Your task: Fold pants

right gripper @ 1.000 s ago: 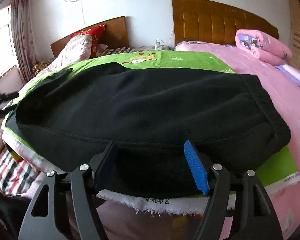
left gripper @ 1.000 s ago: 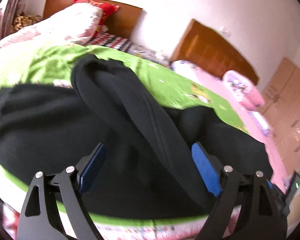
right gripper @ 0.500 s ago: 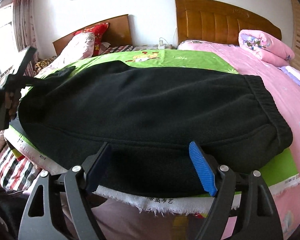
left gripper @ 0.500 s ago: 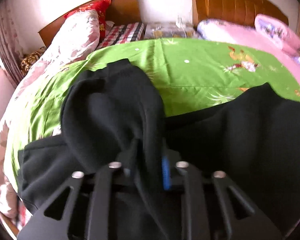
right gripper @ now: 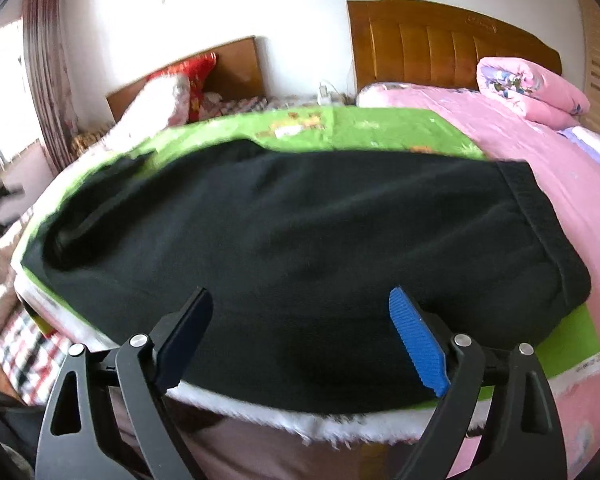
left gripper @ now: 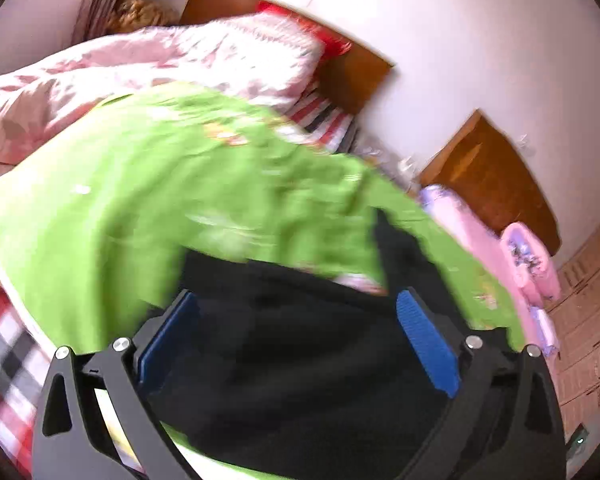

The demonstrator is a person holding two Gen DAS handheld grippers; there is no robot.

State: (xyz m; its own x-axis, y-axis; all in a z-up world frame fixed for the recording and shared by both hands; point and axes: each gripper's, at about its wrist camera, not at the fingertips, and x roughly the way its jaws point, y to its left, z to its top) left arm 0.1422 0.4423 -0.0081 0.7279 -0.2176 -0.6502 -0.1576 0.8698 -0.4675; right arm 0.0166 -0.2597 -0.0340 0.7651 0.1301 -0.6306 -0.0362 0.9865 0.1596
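Black pants (right gripper: 300,232) lie spread across a green sheet (right gripper: 380,128) on the bed, ribbed waistband (right gripper: 528,208) to the right, a folded ridge at the left end. My right gripper (right gripper: 300,294) hovers at the pants' near edge. Its jaws are opening, the blue pads (right gripper: 416,340) stand wide and press on nothing. The left wrist view is blurred. In it my left gripper (left gripper: 296,296) is over the pants (left gripper: 300,360) with its jaws opening. Black cloth lies below the gap, and the pads (left gripper: 424,340) are clear of it.
A pink flowered quilt (left gripper: 140,72) is heaped beyond the green sheet (left gripper: 140,200). A pink-covered bed (right gripper: 540,168) with a rolled pink blanket (right gripper: 532,88) adjoins on the right. Wooden headboards (right gripper: 440,48) line the far wall. A checked sheet (right gripper: 24,344) shows at the lower left.
The left gripper was shut on a raised pants leg half a second ago; it has let go, opened wide and swung left. The leg now lies flat. The right jaws have widened a little.
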